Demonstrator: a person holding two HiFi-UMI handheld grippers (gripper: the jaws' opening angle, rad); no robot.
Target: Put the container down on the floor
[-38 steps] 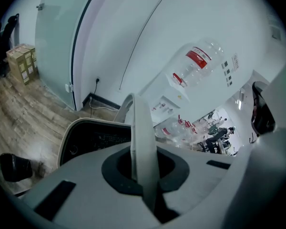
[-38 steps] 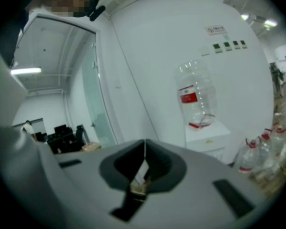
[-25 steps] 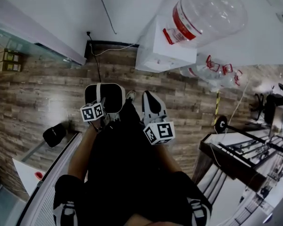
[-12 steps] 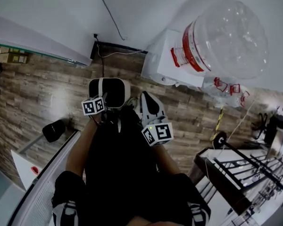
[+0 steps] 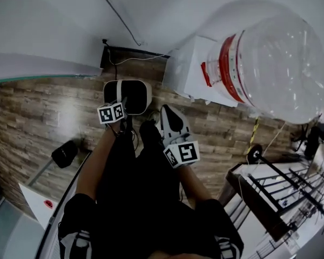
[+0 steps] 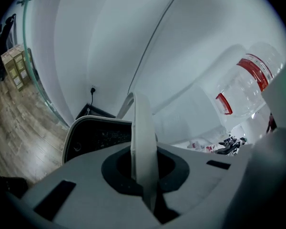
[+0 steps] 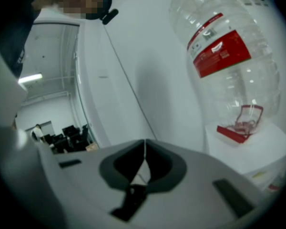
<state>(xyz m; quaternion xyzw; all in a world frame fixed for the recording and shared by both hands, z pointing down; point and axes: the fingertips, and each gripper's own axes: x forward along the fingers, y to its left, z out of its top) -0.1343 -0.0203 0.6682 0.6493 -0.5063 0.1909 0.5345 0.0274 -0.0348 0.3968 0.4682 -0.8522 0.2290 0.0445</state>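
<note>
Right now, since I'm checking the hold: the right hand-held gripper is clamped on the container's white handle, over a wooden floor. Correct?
No: the left hand-held gripper is clamped on the container's white handle, as the left gripper view shows. The right hand-held gripper is shut on nothing. The floor is wooden.

Wood floor point(image 5: 38, 107) lies open left; water bottle point(image 5: 270, 63) and rack point(image 5: 254, 185) crowd right.

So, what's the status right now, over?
Left gripper shut on white handle, container hanging over wood floor. Right gripper shut, empty. Water bottle off right.
</note>
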